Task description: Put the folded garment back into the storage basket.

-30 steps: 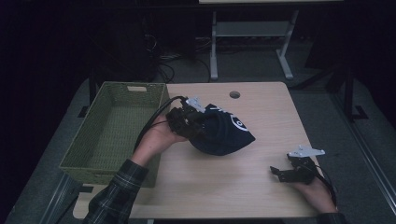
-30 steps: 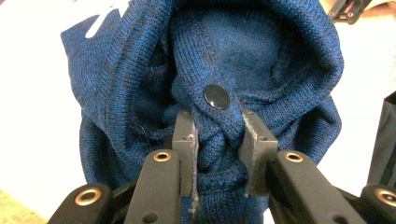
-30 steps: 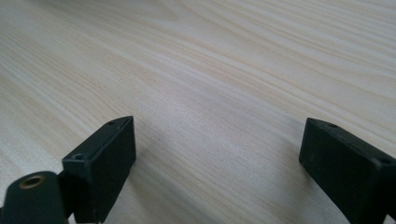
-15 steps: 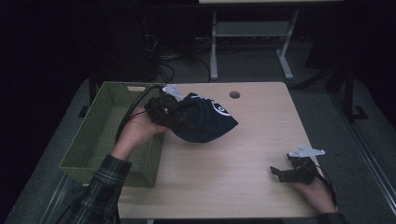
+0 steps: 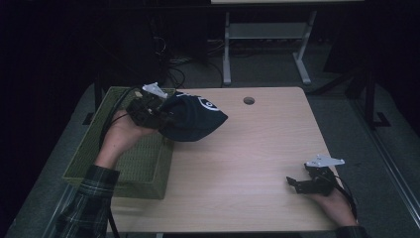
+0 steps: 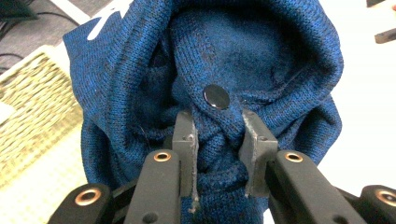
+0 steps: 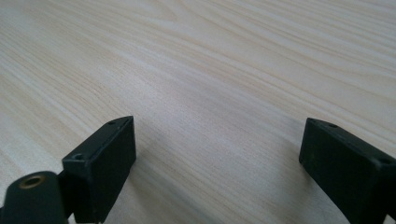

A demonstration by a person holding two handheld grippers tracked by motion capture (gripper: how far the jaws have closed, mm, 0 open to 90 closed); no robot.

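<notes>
**Left Gripper Holding Hat at Basket Edge; Right Gripper Idle**

Over the right rim of the basket (image 5: 94,163), my left gripper (image 5: 163,119) holds a dark blue knitted hat (image 5: 193,119) clear of the table (image 5: 247,148). From the high view, the hat hangs partly above the basket rim and partly above the tabletop, with a white round mark on its upper side. My left hand (image 5: 121,136) grips the tool from behind, and a cable trails from it across the basket.

Along my left gripper (image 6: 217,135), the jaws stand narrow and pinch a fold of the hat (image 6: 261,60) between them. A small dark round stud (image 6: 216,97) sits on the fabric just above the jaw tips. The woven basket (image 6: 28,107) shows at the left of that view, beside the hat.

At the near right corner of the table, my right gripper (image 5: 294,183) rests low on the wood, held by my right hand (image 5: 334,203), well apart from the hat. Its jaws (image 7: 217,144) stand wide with bare table (image 7: 210,70) between them and grip nothing.

The basket is green, woven, and stands at the left edge of the table.
</notes>
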